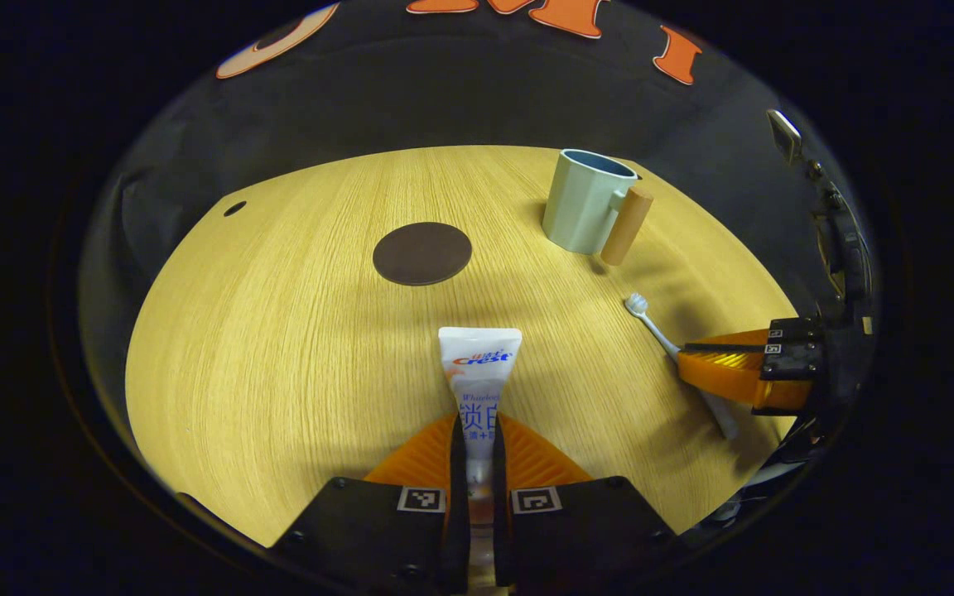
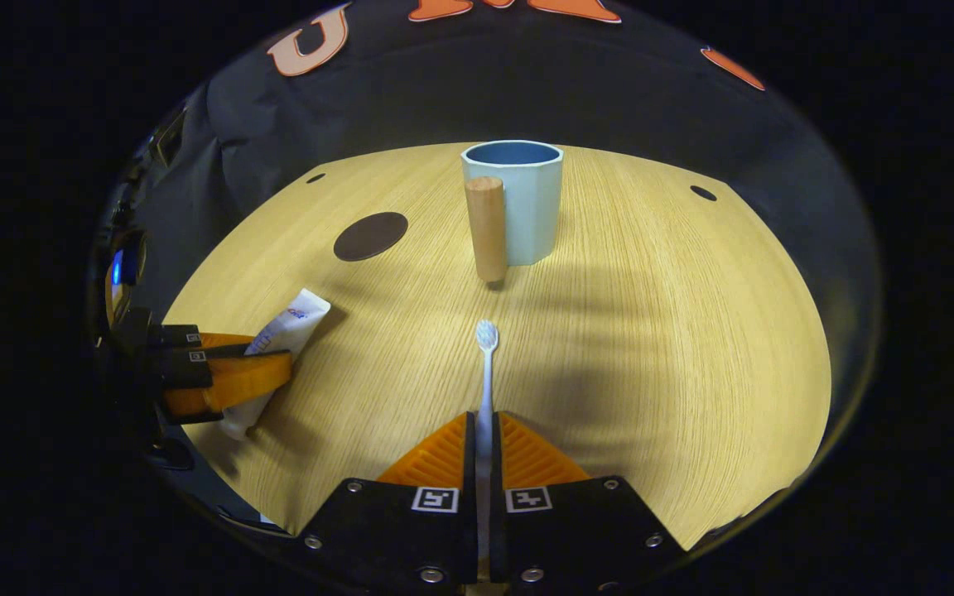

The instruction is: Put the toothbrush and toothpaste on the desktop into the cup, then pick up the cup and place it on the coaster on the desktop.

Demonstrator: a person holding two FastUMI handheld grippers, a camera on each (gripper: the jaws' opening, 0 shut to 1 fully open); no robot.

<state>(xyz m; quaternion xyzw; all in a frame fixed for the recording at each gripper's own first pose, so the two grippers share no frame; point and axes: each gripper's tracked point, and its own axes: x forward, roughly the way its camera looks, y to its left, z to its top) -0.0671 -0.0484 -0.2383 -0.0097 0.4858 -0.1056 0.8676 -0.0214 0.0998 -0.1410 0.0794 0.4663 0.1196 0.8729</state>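
We are holding the toothpaste (image 1: 478, 389) in the left gripper (image 1: 477, 447): both fingers are pressing on the lower part of the tube, and its flat crimped end is pointing ahead over the desktop (image 1: 295, 348). In the right gripper view that same gripper (image 2: 228, 377) is sitting at the left edge of the desktop (image 2: 651, 331), with the tube (image 2: 286, 331) sticking out past its fingers toward the middle.

We are gripping the toothbrush (image 2: 486, 364) in the right gripper (image 2: 485, 447), the fingers drawn in narrow against its thin handle and the bristle head pointing forward toward the cup (image 2: 518, 203). In the left gripper view the right gripper (image 1: 734, 368) is coming in from the right edge of the desktop, clamped across the toothbrush (image 1: 651, 323), whose head is reaching toward the cup (image 1: 585, 203).

The cup is standing upright near the far edge of the desktop, its cylindrical wooden handle (image 2: 487, 228) turned toward the right gripper. The dark round coaster (image 1: 422, 253) is lying flat well to the left of the cup, straight ahead of the left gripper and apart from the toothpaste.
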